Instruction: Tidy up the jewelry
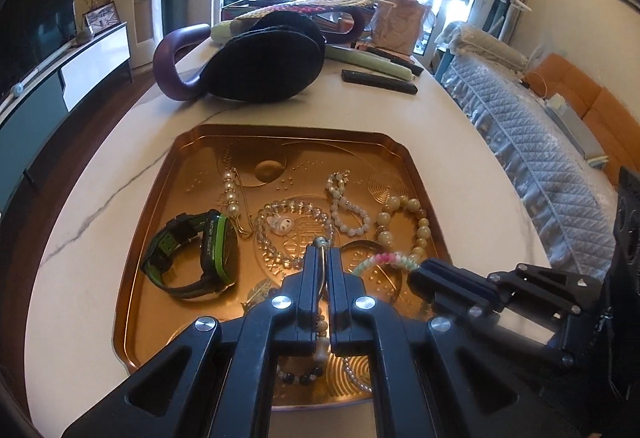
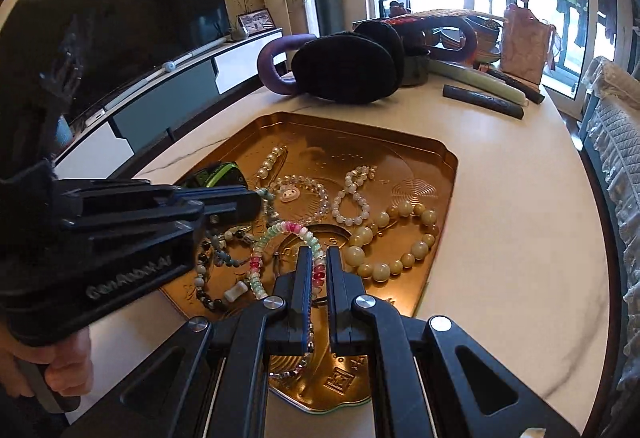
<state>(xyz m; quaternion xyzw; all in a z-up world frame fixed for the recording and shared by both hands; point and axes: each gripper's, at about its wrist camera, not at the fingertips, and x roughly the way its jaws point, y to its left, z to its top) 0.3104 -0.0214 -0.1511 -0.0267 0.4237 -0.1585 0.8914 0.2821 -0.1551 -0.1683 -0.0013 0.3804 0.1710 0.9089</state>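
A gold tray (image 1: 154, 198) (image 2: 448, 194) on a white marble table holds jewelry. My left gripper (image 1: 320, 254) (image 2: 252, 198) is shut on a strand of mixed dark, white and green beads (image 2: 208, 262), which droops onto the tray. My right gripper (image 2: 318, 258) (image 1: 416, 272) is shut on a pink, green and white bead bracelet (image 2: 272, 234) (image 1: 380, 261) just above the tray. Lying loose in the tray are a black and green watch (image 1: 200, 254), a cream big-bead bracelet (image 1: 385, 238) (image 2: 355, 256), a clear bracelet with a pig charm (image 1: 284, 224) and a pearl pin (image 1: 230, 194).
Black earmuffs with a purple band (image 1: 264, 66) (image 2: 344, 66) lie beyond the tray, beside a dark bar (image 1: 378, 81) and a pale green stick (image 1: 372, 60). A quilted sofa (image 1: 540, 142) runs along the table's right edge. A hand (image 2: 60, 370) grips the left gripper's handle.
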